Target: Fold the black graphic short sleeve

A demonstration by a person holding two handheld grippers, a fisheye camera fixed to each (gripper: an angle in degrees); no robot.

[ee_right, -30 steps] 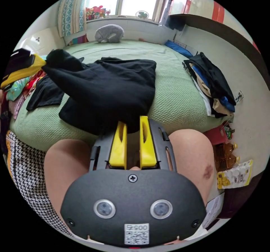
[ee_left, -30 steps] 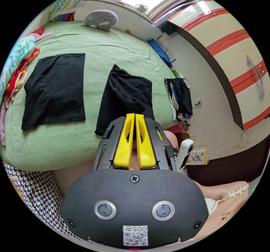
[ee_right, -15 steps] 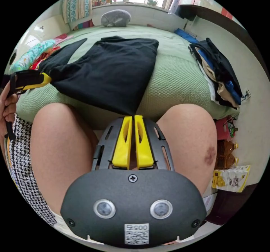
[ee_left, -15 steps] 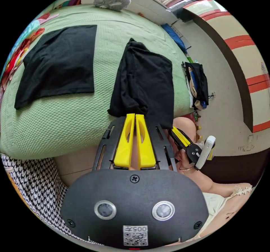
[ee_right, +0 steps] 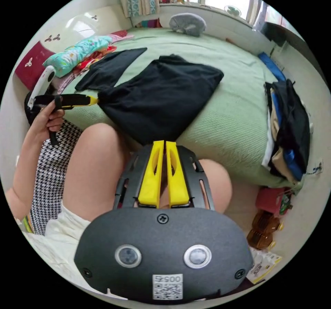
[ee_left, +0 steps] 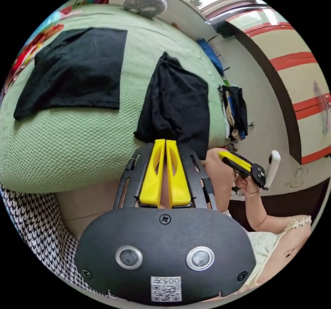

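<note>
Black graphic short sleeve (ee_right: 162,95) lies partly folded on the near edge of the green bed (ee_right: 227,116), its near hem drawn off the mattress toward the seated person's knees. Left gripper (ee_left: 165,142) has its jaws clenched on the near left corner of the garment; in the right gripper view the same tool (ee_right: 92,99) is seen pinching that corner out to the side. Right gripper (ee_right: 164,143) likewise has its jaws closed on the near right corner, where the cloth comes to a point.

Change noted: a second ago the shirt sat bunched and raised in a heap, and the right jaws stood apart. Half a second ago they had closed. The two corners are now further apart and the cloth between them is pulled taut and flatter, with few wrinkles left across the panel.

Assessment: the garment is spread and squared for the next fold, which is not yet made. A second black garment (ee_left: 72,71), already folded flat, lies well apart to the far left on the bed. A pile of clothes (ee_right: 288,122) hangs at the right edge of the bed, clear of the work.
</note>
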